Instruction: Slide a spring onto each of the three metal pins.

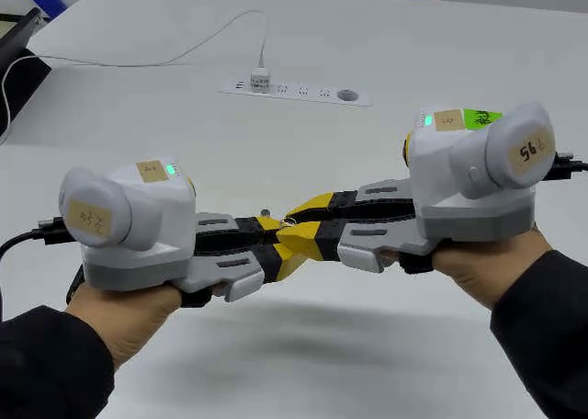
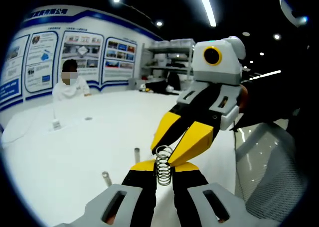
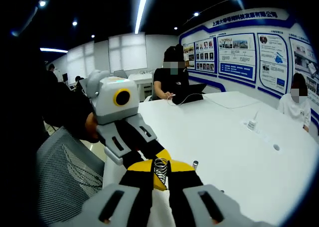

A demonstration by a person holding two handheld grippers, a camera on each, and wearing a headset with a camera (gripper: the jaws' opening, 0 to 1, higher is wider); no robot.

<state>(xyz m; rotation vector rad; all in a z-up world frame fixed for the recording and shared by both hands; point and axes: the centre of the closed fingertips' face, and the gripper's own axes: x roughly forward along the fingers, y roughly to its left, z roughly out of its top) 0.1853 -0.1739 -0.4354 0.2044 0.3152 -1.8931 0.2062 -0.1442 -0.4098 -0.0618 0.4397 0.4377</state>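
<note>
Nearest in the head view, the left hand (image 1: 124, 313) and right hand (image 1: 478, 267) hold the grippers nose to nose above the white table (image 1: 367, 345), with their yellow tips crossing in the middle. The left gripper (image 2: 163, 173) has its jaws drawn nearly together, pinching the spring (image 2: 163, 166), which stands upright between the tips, off the table. The right gripper (image 3: 160, 173) comes in from the opposite side, and its own view shows its jaws pressed on the same spring. On the table just beyond the tips, the left gripper view shows a pin (image 2: 105, 178) standing upright and a second pin (image 2: 137, 155) near it, both bare. Farther back lies a power strip (image 1: 294, 91) with a white plug (image 1: 260, 77) and a cable (image 1: 184, 51). A person (image 2: 70, 85) sits at the far edge.
</note>
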